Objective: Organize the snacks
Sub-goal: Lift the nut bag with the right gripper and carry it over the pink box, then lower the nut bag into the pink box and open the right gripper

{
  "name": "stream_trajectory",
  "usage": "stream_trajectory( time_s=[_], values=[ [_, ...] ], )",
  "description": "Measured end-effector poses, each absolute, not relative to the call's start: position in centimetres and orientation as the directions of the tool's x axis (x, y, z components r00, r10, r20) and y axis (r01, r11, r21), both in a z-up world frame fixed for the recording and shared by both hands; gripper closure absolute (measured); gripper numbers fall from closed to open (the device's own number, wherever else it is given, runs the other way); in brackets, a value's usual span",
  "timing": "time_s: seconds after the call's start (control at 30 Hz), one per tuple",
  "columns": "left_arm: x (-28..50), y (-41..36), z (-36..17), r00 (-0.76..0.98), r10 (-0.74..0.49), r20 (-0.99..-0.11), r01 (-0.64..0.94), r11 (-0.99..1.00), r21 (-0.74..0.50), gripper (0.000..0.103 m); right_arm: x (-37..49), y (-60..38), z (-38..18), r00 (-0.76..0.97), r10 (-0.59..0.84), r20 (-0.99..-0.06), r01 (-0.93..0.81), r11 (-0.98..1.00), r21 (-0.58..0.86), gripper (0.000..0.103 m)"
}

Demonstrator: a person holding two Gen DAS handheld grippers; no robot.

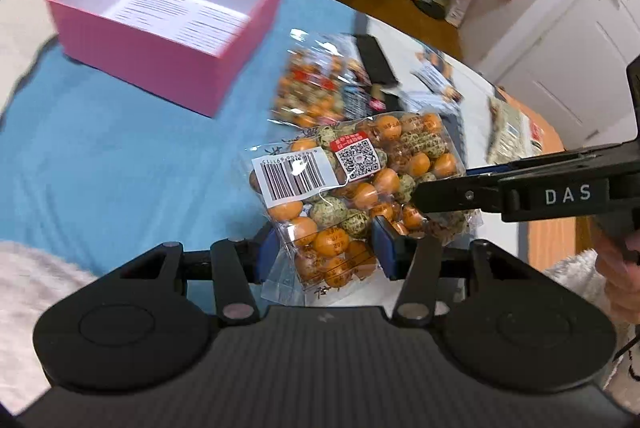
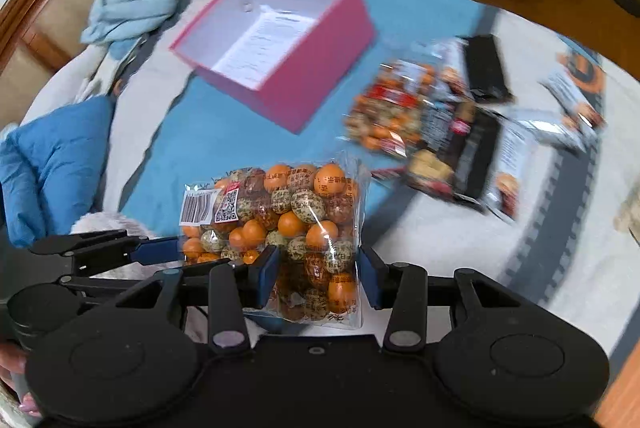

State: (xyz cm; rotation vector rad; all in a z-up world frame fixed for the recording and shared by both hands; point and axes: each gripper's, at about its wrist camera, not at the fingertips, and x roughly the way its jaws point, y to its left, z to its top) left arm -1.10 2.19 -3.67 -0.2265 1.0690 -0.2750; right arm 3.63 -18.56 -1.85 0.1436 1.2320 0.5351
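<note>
A clear bag of orange and speckled snack balls (image 1: 360, 168) (image 2: 280, 208), with a barcode label, hangs above the blue blanket. My left gripper (image 1: 326, 248) is shut on its lower end, blue pads pressing both sides. My right gripper (image 2: 318, 276) is shut on the same bag. In the left wrist view the right gripper (image 1: 416, 200) reaches in from the right. The left gripper (image 2: 176, 252) shows at the bag's left edge in the right wrist view. An open pink box (image 1: 152, 68) (image 2: 320, 68) with a printed sheet inside stands beyond the bag.
A second bag of snack balls (image 1: 316, 84) (image 2: 388, 108) lies on the blanket right of the box, with black and white snack packets (image 2: 484, 64) beyond it. A light blue cloth (image 2: 128, 12) and a blue cushion (image 2: 52, 156) lie at the left. A hand (image 1: 616, 268) holds the right gripper.
</note>
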Motion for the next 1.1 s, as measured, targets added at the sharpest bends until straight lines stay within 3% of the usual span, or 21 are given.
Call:
stream_trajectory(
  time_s=[0.5, 0.77, 1.0, 1.1],
  values=[
    [7.4, 13.7, 0.7, 0.535, -0.246, -0.808, 0.069, 0.966, -0.248, 0.054, 11.2, -8.0, 1.1, 0.304, 0.548, -0.779, -0.372, 0.821, 0.433, 0.054],
    [15.7, 16.3, -2.1, 0.626, -0.281, -0.728, 0.082, 0.952, -0.296, 0.054, 16.9, -6.4, -0.4, 0.457, 0.535, -0.711, -0.393, 0.838, 0.378, 0.056],
    [23.5, 15.4, -4.7, 0.593, -0.274, -0.758, 0.141, 0.961, -0.237, 0.054, 22.9, -6.4, -3.3, 0.47, 0.508, -0.722, -0.362, 0.857, 0.367, 0.056],
    [25.6, 15.3, -6.4, 0.574, -0.294, -0.764, 0.111, 0.953, -0.283, 0.054, 24.2, -5.9, -4.2, 0.477, 0.458, -0.75, -0.321, 0.885, 0.337, 0.057]
  ],
)
